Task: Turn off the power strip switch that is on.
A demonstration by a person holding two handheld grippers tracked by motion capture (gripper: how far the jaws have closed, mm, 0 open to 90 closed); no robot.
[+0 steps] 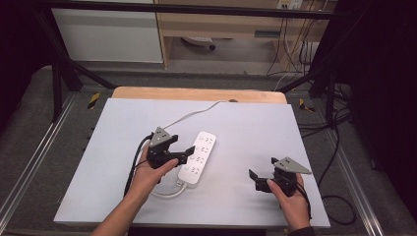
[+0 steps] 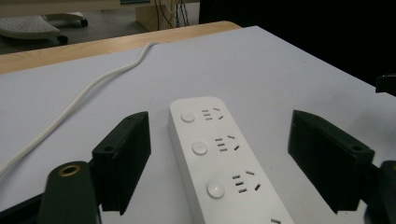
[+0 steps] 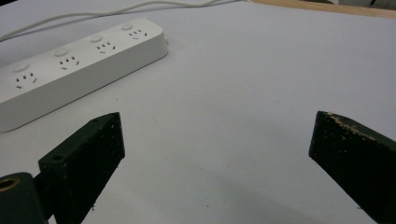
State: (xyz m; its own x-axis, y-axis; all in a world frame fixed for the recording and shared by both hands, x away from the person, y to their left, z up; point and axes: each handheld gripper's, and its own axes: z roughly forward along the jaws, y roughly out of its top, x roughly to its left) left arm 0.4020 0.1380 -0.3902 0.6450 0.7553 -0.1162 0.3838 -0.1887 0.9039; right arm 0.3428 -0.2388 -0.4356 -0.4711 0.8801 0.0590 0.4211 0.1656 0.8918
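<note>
White surface (image 1: pixel 246 123) carries a power strip (image 1: pixel 197 158) at frame centre, long axis running lower-left to upper-right — left gripper (image 1: pixel 178 149), jaws apart, straddles its near end, while right gripper (image 1: pixel 262 175), likewise apart, sits well off lower right.

- This looks like a lab or test room set up for recording handwork, not a home.
- A dark metal frame (image 1: pixel 59 73) of struts stands around the table (image 1: pixel 255 128), with rails (image 1: pixel 29 162) running along the floor on both sides.
- The table has a plain white top over a wooden board (image 1: pixel 196 93).
- Loose black cables (image 1: pixel 339 147) trail on the grey floor at the right.
- Behind stand a wooden bench (image 1: pixel 216 24) and a white cabinet (image 1: pixel 108 34).
</note>
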